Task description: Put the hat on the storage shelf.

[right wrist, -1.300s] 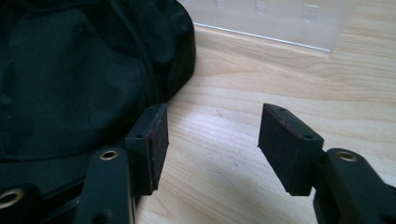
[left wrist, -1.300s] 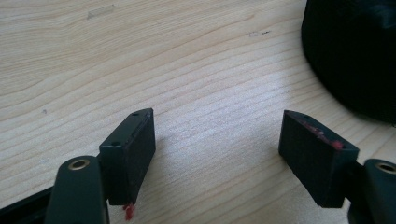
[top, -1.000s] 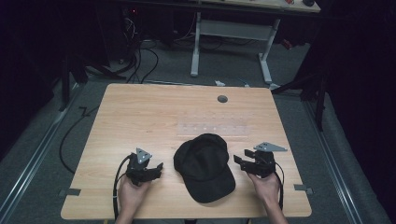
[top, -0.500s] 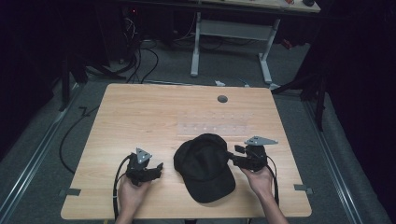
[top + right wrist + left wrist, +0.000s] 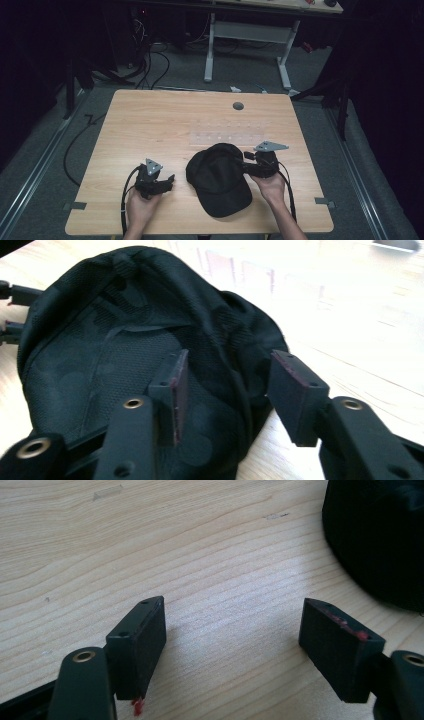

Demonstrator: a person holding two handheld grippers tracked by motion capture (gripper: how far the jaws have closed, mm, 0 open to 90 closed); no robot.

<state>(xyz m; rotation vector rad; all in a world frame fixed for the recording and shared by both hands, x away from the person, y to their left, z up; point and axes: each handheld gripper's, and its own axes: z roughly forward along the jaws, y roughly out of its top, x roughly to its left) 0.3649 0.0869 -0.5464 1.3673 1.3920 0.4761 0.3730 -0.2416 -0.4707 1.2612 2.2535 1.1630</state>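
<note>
While our right gripper (image 5: 227, 390) straddles the near edge of the black fabric baseball cap (image 5: 217, 177), its jaws have just been closing and stand at a middling gap, the cap's rim between them but neither pad pressing on it. In the right gripper view one finger (image 5: 175, 390) hangs over the cap's dark mesh lining and the other sits just outside the rim, above the pale wooden table (image 5: 165, 120). The lower stretch of the cap is cut off by the bottom of that view, so we cannot tell how far the fabric runs under the fingers.

Our left gripper (image 5: 232, 640) has its jaws spread wide with nothing but bare wood between them. The cap lies beyond its outer finger (image 5: 337, 647), apart from it, a dark mass cut off by the top corner of the left gripper view. From the high view the left gripper (image 5: 167, 181) sits beside the cap's crown, and the right gripper (image 5: 246, 166) touches the opposite side. The cap's black cloth swallows detail there: we cannot make out seams or the line between brim and crown.
</note>
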